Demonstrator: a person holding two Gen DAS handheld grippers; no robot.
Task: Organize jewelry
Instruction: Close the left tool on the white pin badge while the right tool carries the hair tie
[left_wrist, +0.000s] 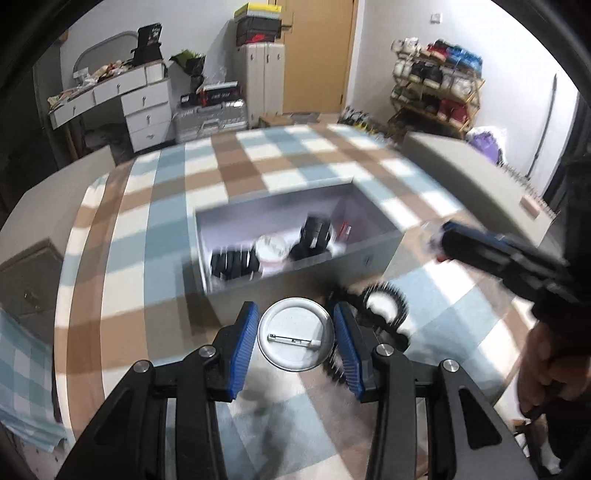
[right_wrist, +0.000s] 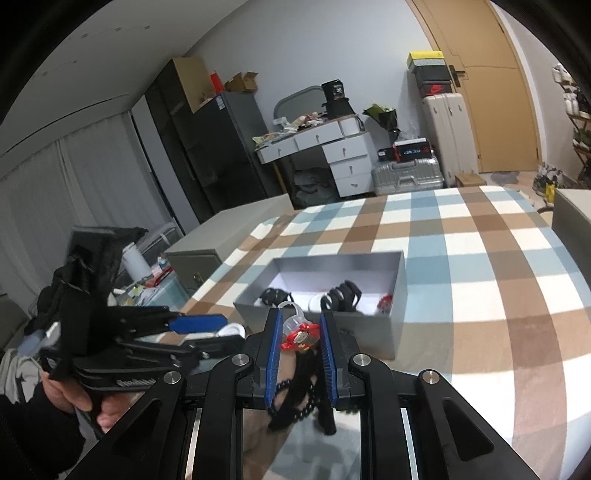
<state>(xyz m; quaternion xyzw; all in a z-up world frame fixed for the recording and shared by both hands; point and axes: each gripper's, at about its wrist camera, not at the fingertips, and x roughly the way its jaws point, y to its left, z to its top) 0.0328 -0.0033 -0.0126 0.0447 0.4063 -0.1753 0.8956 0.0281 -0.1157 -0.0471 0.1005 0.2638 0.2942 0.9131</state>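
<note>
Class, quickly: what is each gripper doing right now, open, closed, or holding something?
Left gripper: closed on a round silver pin badge, pin side up.
Right gripper: closed on a red cartoon charm with black beaded strands hanging below.

Soft indoor light; sunlit patches across the checked bedspread; motion blur; fisheye-curved, dark edges.

One grey open box on the checked bedspread, two grippers, one round pin badge between left fingers, one red charm between right fingers, two suitcases far off.
</note>
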